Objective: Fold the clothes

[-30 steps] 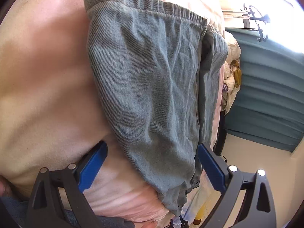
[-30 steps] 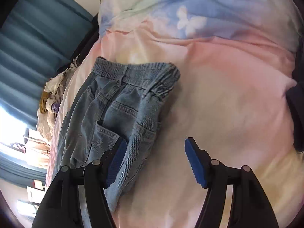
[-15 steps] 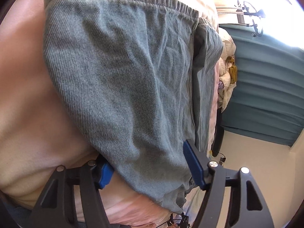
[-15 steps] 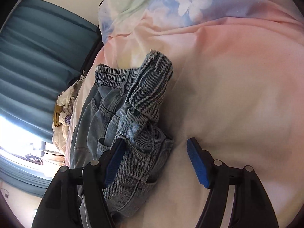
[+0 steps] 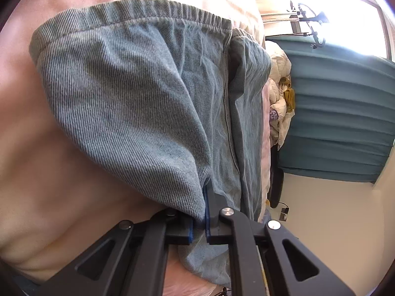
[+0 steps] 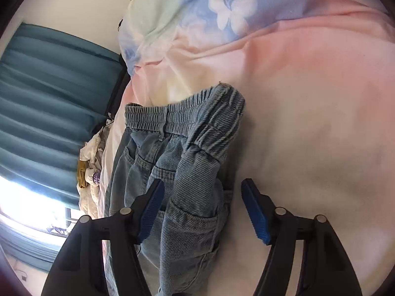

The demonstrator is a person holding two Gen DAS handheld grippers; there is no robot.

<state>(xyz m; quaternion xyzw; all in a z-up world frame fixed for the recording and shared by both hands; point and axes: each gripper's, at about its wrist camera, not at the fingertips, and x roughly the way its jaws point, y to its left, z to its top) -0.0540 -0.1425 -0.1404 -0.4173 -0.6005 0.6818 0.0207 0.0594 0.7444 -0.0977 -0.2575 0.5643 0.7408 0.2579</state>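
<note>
Lying on the pink bedspread [image 6: 308,128], the jeans [image 5: 138,103] are spread lengthwise, with the elastic waistband [image 6: 158,118] at the end farthest from the right wrist camera and one side of the waist folded up and over onto the rest of the garment.

Left gripper [image 5: 198,222]: the jaws are pressed together on a fold of denim at the near edge of the jeans. The blue pads [image 5: 207,212] clamp the cloth from both sides, and the fabric rises from the pinch point in a taut ridge. These jaws have just been closing, with the denim between them.

Right gripper [image 6: 205,209]: the jaws stand spread, straddling the folded-over part of the jeans near a back pocket [image 6: 195,231]. The left pad sits against or just beside the denim; contact cannot be told. The right pad is clear of the cloth, over the bedspread. These jaws have just been closing too, with denim between them but not yet clamped.

Surroundings: a teal curtain [image 5: 340,123] hangs past the bed edge, and a heap of pale laundry [image 5: 279,98] lies near it.
</note>
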